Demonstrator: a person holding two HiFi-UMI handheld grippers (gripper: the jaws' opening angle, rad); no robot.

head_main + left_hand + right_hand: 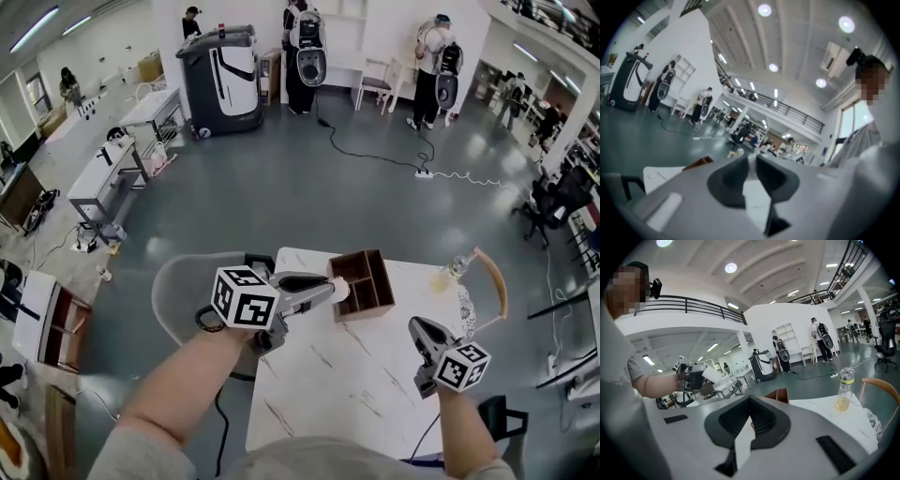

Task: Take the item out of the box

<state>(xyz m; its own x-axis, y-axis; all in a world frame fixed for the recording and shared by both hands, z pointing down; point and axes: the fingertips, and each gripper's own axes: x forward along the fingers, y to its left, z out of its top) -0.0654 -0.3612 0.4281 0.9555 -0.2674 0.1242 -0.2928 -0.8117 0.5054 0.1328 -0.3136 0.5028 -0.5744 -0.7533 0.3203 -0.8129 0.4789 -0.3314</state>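
1. The left tongs (751, 160) pinch a small white roll (711, 374), which shows as a pale strip between their nearly closed jaws in the left gripper view.
2. In the right gripper view the roll sticks out past the tips. Its long axis seems to run roughly on along the line of the tongs, though I cannot fix the angle.
3. In the same view the roll hangs in the air, well above the bench (328, 384) and out of the box.
4. In the head view the brown wooden box (364, 306) lies just beyond the left tips and to their right, with the roll over its near left corner.
5. The right tongs (750, 398) are pressed together on nothing. They hover over the bench's right side, apart from the box and pointing roughly towards it.
6. The left hand therefore already has the task's thing, and the right is farther off. By my judgement, the coming move is to draw the roll back from the box towards the bare bench nearer the person.
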